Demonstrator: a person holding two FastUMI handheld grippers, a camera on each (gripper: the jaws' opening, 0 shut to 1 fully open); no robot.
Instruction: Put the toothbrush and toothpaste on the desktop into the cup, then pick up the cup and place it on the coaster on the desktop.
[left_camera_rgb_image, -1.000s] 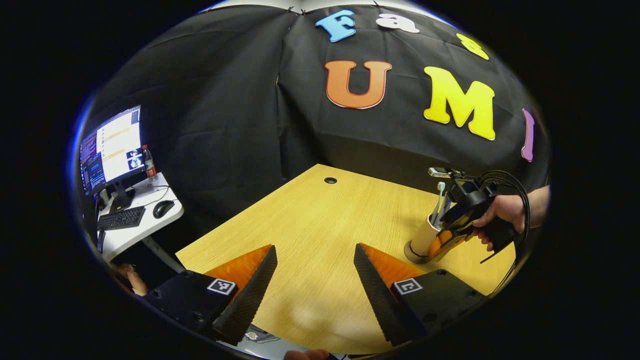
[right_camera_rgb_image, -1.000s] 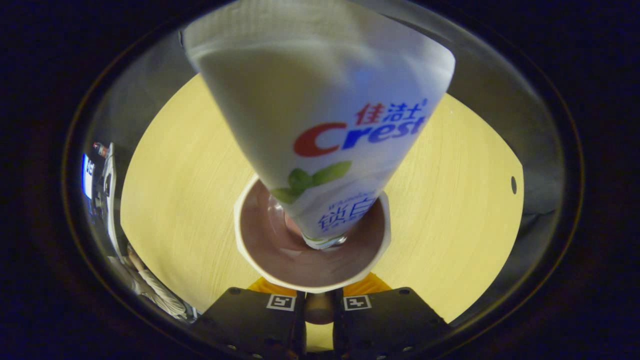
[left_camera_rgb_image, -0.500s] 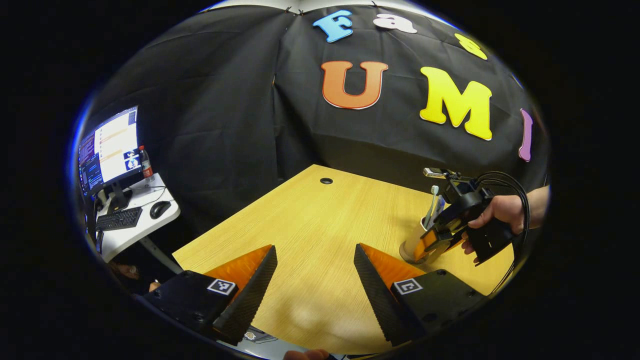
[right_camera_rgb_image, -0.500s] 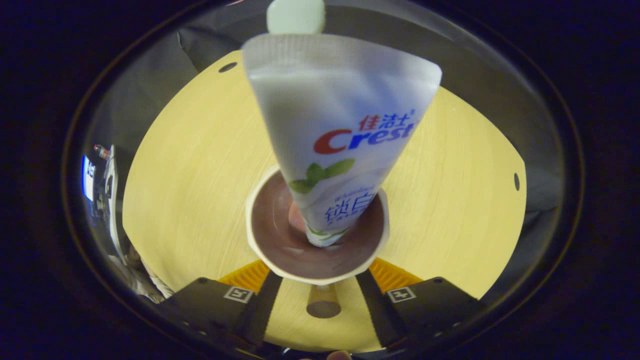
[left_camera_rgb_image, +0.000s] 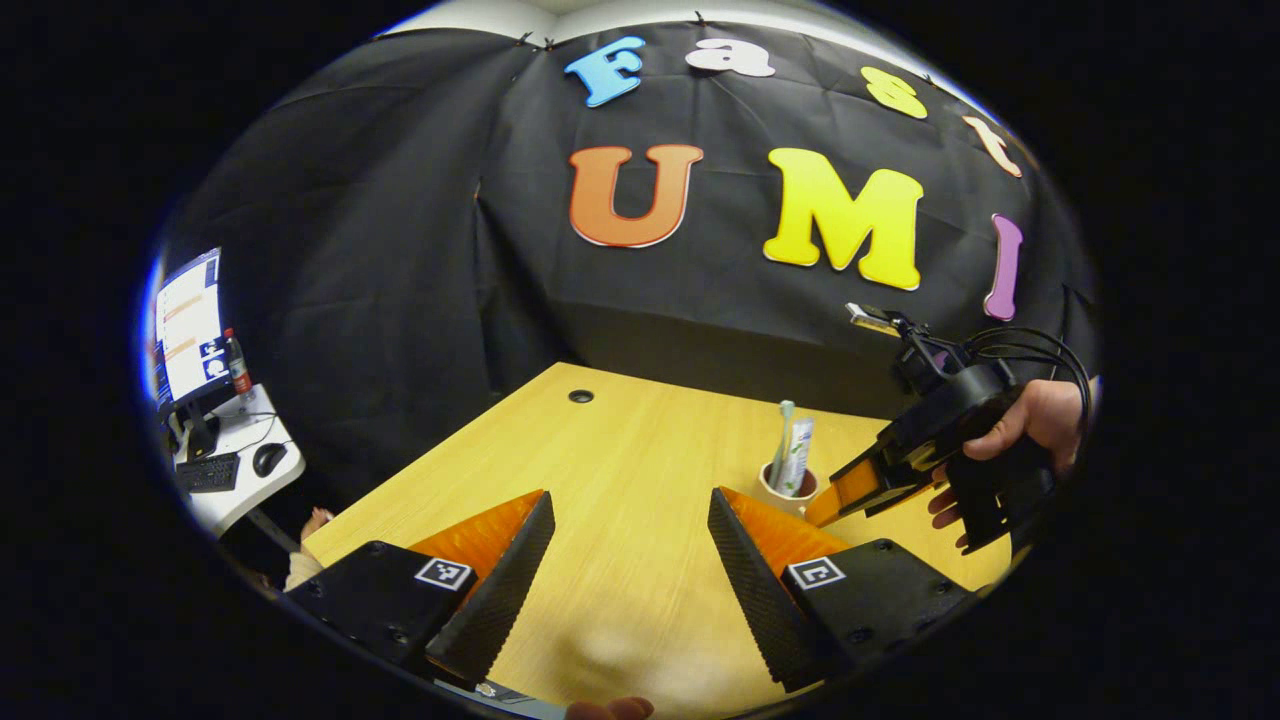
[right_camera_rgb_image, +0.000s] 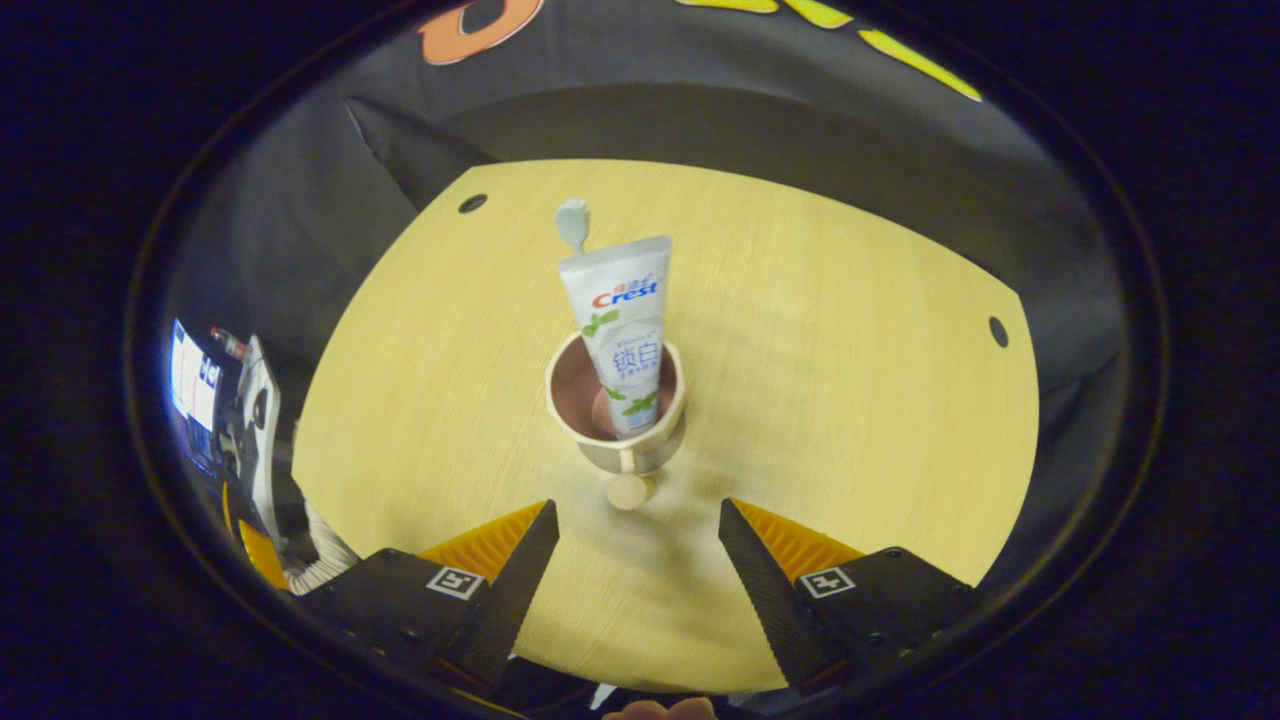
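The beige cup (right_camera_rgb_image: 617, 425) sits upright out in the middle of the wooden table (right_camera_rgb_image: 840, 380). A white toothpaste (right_camera_rgb_image: 622, 330) tube stands in it, flat end up, with the pale green toothbrush (right_camera_rgb_image: 572, 222) poking out right behind.

light: bright, even overhead | shadows: soft | focus: sharp | edges: strong fisheye bending

Toothbrush (right_camera_rgb_image: 572, 222): we see just the head above the toothpaste (right_camera_rgb_image: 622, 330), handle hidden behind it. Cup (left_camera_rgb_image: 786, 491) base blocked by our left gripper's finger (left_camera_rgb_image: 745, 560), lower right. Coaster we cannot make out.
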